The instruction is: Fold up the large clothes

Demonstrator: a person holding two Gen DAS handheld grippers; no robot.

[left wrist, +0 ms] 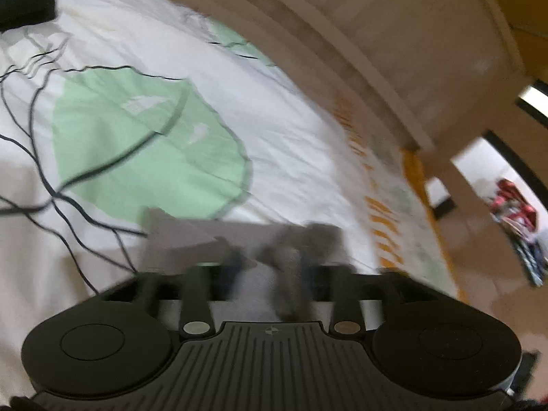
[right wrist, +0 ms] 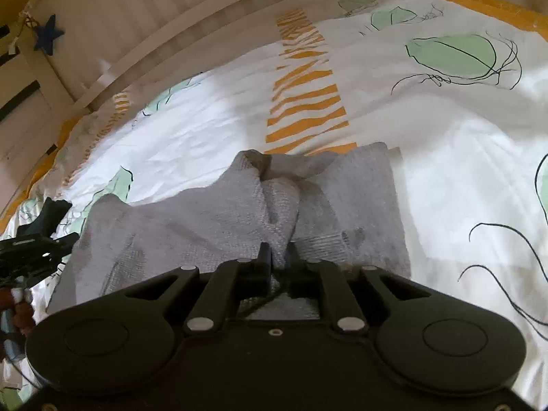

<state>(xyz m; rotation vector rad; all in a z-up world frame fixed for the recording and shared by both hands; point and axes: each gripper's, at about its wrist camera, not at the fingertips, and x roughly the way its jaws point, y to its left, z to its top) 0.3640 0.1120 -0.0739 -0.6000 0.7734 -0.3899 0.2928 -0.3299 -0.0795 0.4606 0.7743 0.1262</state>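
Grey knitted garment (right wrist: 212, 219) on a patterned bed cover (right wrist: 445, 178), rumpled, with both grippers at its near edge.

Left to right: a dark cloth (right wrist: 44, 219) lies near the garment's left end; the left gripper (left wrist: 263, 260), blurred, has its fingers (left wrist: 233, 263) partly apart over grey fabric, and whether they grip it cannot be told. The right gripper (right wrist: 279, 257) has its jaws almost together, pinching a raised fold of the garment. A pale slatted bed frame (right wrist: 144, 17) borders the cover's far side.
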